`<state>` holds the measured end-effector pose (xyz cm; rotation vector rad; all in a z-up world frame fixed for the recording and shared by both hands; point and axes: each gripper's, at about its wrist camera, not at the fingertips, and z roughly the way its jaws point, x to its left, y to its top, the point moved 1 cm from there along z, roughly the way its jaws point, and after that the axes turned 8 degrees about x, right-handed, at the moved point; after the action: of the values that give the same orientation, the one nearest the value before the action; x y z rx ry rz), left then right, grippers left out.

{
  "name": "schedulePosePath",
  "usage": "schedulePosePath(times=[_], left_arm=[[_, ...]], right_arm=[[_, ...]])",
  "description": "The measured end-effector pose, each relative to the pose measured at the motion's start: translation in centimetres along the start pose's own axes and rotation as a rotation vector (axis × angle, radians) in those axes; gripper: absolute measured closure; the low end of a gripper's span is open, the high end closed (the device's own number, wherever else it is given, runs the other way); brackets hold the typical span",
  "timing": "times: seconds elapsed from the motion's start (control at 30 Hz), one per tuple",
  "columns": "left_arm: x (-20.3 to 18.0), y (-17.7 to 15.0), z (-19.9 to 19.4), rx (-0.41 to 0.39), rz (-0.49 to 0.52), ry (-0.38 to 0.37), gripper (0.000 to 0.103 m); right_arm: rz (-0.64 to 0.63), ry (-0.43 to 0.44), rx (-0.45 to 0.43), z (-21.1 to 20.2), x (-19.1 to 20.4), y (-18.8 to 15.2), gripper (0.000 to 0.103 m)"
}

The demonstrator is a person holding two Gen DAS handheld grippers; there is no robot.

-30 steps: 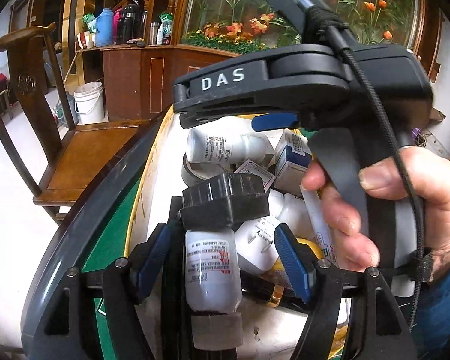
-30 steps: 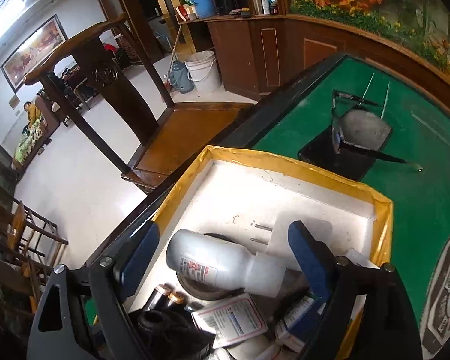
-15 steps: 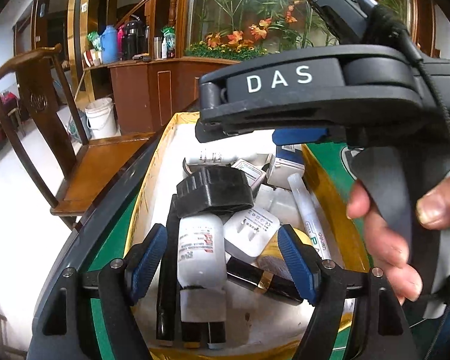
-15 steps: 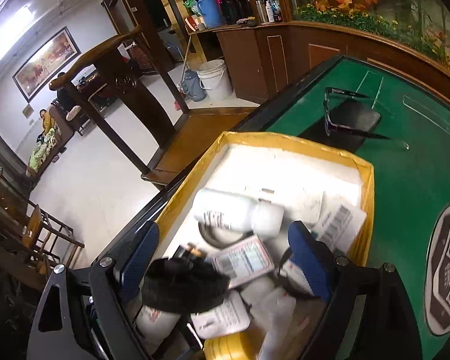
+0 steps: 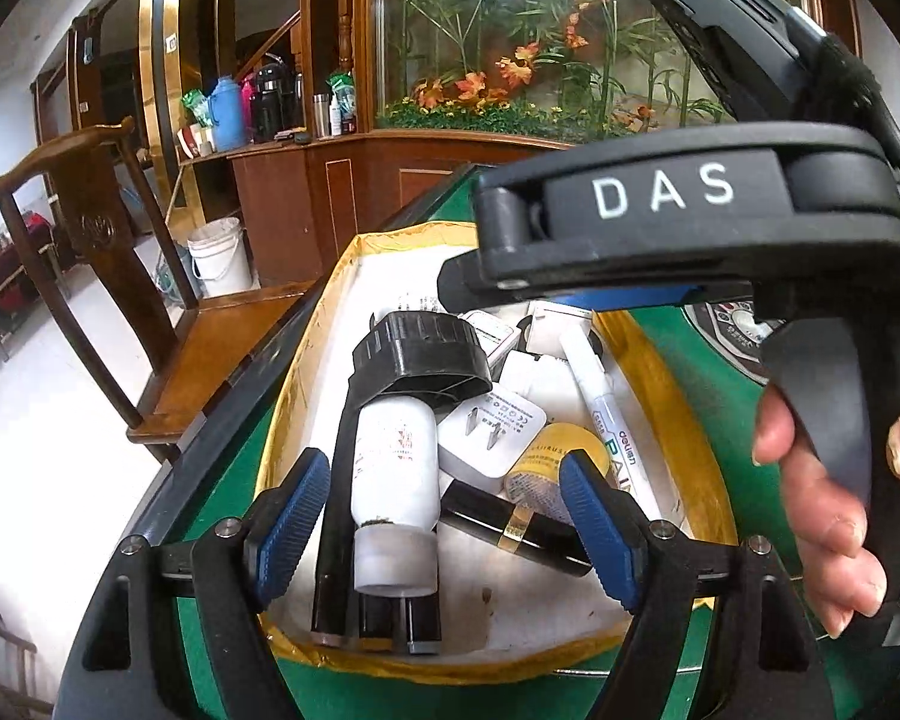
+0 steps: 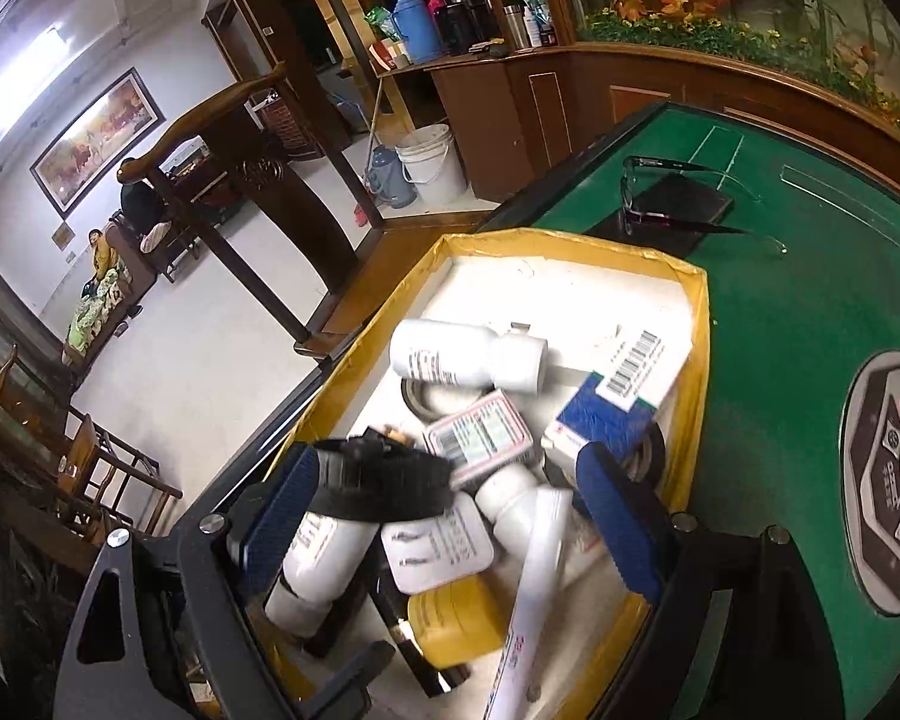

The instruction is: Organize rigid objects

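Rigid objects, among them a white bottle [image 5: 395, 468], a charger [image 5: 492, 432] and a marker [image 5: 606, 414], lie jumbled in your yellow-rimmed tray [image 5: 306, 372]. Both your left gripper [image 5: 444, 522] and right gripper [image 6: 450, 516] hover spread, holding nothing. Only the glasses [image 6: 678, 192] remain outside.

- Left claw [image 5: 444, 516] hangs wide open, blue pads spread apart, gripping nothing.
- Right claw [image 6: 450, 525] is open too, nothing pinched between its pads.
- Right hand [image 5: 834, 498] wraps that claw's handle on the right.
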<state>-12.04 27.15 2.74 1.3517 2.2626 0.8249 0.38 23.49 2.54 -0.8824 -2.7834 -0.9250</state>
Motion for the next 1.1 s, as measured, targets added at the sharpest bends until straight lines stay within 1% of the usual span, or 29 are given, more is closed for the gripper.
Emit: schedulePosePath(times=[0.27,0.37,0.47,0.53,0.6,0.67,0.8,0.93,0.97,1.0,1.1], left_arm=[[-0.3,-0.8,-0.7,-0.026,0.017,0.042,0.02],[-0.5,-1.2,-0.9,-0.034,0.02,0.055,0.018],[-0.5,-1.6,-1.0,-0.048,0.017,0.07,0.014],[-0.7,-2.1,-1.1,-0.055,0.012,0.071,0.013],[-0.8,-2.5,-1.1,-0.068,0.003,0.07,0.01],[-1.0,-2.7,-0.9,-0.076,-0.006,0.076,0.01],[-1.2,-2.4,-0.9,-0.085,-0.006,0.119,0.008],[-1.3,-3.0,-1.2,-0.101,-0.02,0.171,0.007],[-1.3,-3.0,-1.3,-0.109,-0.02,0.181,0.005],[-1.3,-3.1,-1.3,-0.111,-0.02,0.19,0.002],[-1.5,-3.2,-1.4,-0.122,-0.024,0.236,0.001]], right_arm=[[0.006,0.012,-0.003,-0.7,0.1,-1.5,0.016],[0.015,0.026,-0.007,-1.1,0.1,-2.3,0.016],[0.023,0.04,-0.019,-1.8,0.0,-3.4,0.016],[0.023,0.048,-0.032,-2.4,-0.3,-4.4,0.016],[0.014,0.041,-0.049,-3.2,-0.8,-5.7,0.016],[0.013,0.033,-0.073,-3.9,-1.4,-6.9,0.016],[0.042,0.021,-0.117,-5.5,-2.8,-10.0,0.016],[0.034,-0.011,-0.168,-6.8,-3.5,-12.3,0.016],[0.034,-0.015,-0.179,-6.9,-3.6,-12.7,0.015],[0.037,-0.016,-0.184,-7.0,-3.9,-13.1,0.015],[0.058,0.015,-0.165,-6.4,-4.3,-13.3,0.015]])
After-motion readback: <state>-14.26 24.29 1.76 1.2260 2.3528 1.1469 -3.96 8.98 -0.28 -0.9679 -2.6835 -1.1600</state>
